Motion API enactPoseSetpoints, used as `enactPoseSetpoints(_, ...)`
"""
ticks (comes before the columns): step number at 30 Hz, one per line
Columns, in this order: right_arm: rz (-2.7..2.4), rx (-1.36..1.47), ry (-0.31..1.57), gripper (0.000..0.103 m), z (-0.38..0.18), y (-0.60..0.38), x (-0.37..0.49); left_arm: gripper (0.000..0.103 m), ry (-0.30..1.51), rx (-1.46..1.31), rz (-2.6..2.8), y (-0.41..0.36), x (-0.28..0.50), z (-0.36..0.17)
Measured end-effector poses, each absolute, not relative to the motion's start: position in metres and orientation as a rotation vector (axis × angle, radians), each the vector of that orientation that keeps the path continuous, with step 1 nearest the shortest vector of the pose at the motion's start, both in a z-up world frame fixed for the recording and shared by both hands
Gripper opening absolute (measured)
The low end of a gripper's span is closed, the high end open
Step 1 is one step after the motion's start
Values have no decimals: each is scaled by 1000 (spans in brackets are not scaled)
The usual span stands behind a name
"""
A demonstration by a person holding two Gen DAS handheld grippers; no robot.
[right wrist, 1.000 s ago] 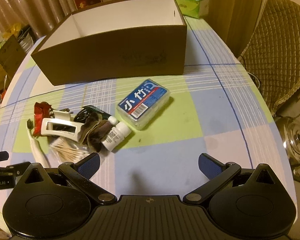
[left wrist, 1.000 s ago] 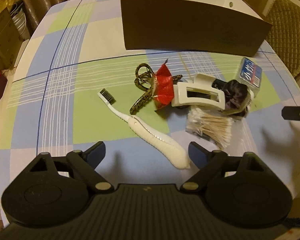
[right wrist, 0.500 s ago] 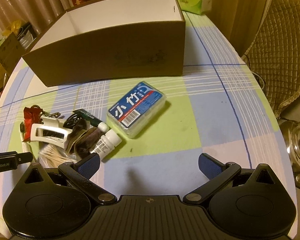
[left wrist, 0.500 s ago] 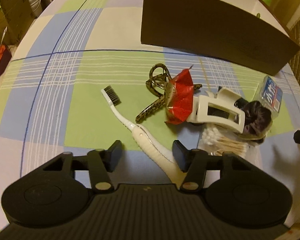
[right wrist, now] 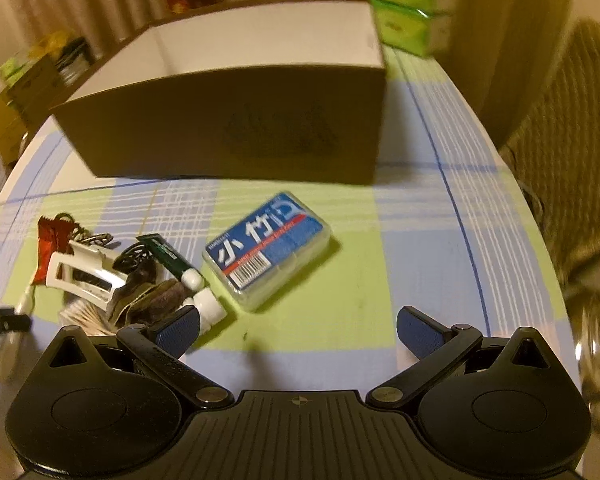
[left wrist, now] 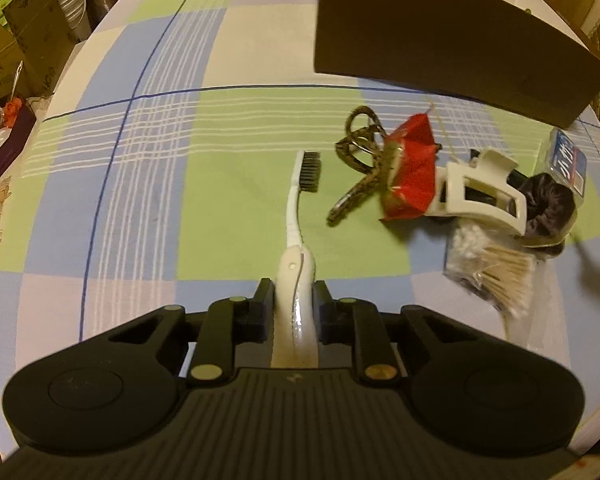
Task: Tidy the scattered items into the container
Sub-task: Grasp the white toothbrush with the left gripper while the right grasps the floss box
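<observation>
My left gripper (left wrist: pixel 294 300) is shut on the handle of a white toothbrush (left wrist: pixel 298 216), whose black bristles point away from me over the checked cloth. To its right lie a brown hair clip (left wrist: pixel 358 156), a red wrapper (left wrist: pixel 414 168), a white claw clip (left wrist: pixel 480 188), a dark scrunchie (left wrist: pixel 548 204) and a bag of cotton swabs (left wrist: pixel 496 272). The brown cardboard box (right wrist: pixel 236 120) stands open at the back. My right gripper (right wrist: pixel 298 326) is open and empty, just short of a blue-labelled plastic case (right wrist: pixel 268 246) and a small white bottle (right wrist: pixel 210 306).
A green tube (right wrist: pixel 168 258) lies in the pile. Green tissue packs (right wrist: pixel 396 4) stand behind the box. A quilted chair (right wrist: pixel 568 152) is past the table's right edge. Cardboard boxes (left wrist: pixel 16 44) stand on the floor at the left.
My left gripper moved in over the toothbrush handle and shut on it; the brush now points straight ahead. My right gripper moved closer to the blue case and stayed open.
</observation>
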State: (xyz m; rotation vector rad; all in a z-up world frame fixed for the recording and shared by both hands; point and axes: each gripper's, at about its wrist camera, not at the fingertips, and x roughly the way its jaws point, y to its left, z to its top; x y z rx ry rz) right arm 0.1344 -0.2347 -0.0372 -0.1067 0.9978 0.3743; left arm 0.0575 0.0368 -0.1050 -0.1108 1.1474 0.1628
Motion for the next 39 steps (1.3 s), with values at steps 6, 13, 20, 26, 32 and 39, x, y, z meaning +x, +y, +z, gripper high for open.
enactPoseSetpoints(6,568,-241,938,101,-45,-223,145,17,1141,-101,189,38,67,-105)
enactPoseSetpoints(13,707,-404,924,101,-60,-207,173,17,1145,-107,194,41,75,-105)
enactPoseSetpoints(20,784,-479,981,101,-75,-195,203,18,1146,-103,189,41,74,-105)
enactPoseSetpoints(26,824,-526,1021,84,-83,-188,207,18,1148,-88,176,40,76,-106)
enactPoseSetpoints(32,768,-505,1038,83,-81,-194,205,19,1162,-41,140,39,80,-106)
enactPoseSetpoints(39,695,-459,1050,83,-79,-205,199,16,1177,-16,98,39,85,-106)
